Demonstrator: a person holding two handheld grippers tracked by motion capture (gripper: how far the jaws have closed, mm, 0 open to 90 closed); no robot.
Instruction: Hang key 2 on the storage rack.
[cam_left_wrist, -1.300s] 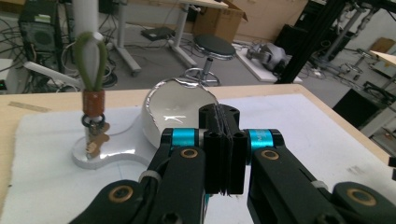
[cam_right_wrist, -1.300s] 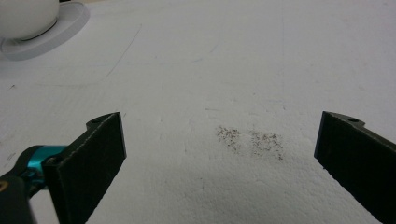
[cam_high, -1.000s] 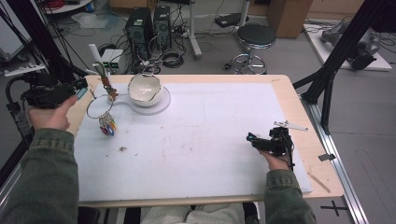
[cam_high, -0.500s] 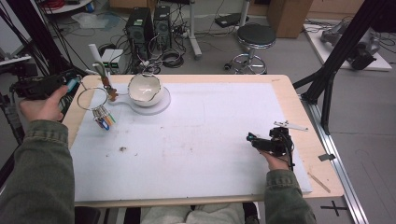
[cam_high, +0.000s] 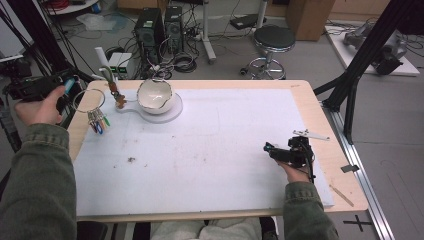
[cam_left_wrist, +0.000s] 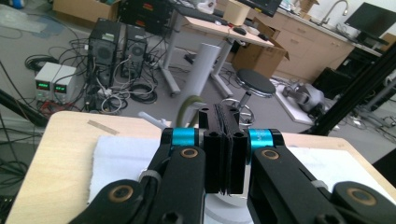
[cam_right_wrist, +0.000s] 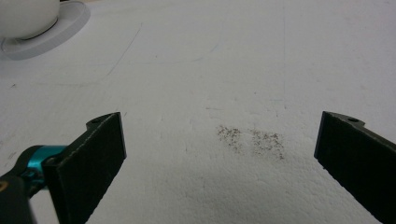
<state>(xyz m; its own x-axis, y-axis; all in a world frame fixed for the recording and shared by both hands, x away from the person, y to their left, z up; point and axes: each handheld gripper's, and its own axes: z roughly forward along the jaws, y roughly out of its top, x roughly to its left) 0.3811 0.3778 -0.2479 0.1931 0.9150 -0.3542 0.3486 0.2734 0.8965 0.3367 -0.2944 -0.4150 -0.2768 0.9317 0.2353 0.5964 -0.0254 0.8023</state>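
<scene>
A white bowl (cam_high: 155, 96) sits on a round white plate (cam_high: 172, 111) at the table's far left, its contents unclear, while the left gripper (cam_high: 67, 86), jaws pressed shut on nothing, hovers off the table's left edge near a wire ring (cam_high: 89, 100) hung with coloured tags, and the right gripper (cam_high: 268, 148) rests wide open, empty, on the white mat (cam_high: 210, 150).

White bowl (cam_high: 154, 95), black tongs (cam_high: 272, 150)

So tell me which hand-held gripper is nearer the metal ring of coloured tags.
Left. The left hand-held gripper is just beside the metal ring of coloured tags, at the table's left edge; the right hand-held gripper rests far across the white mat.
</scene>
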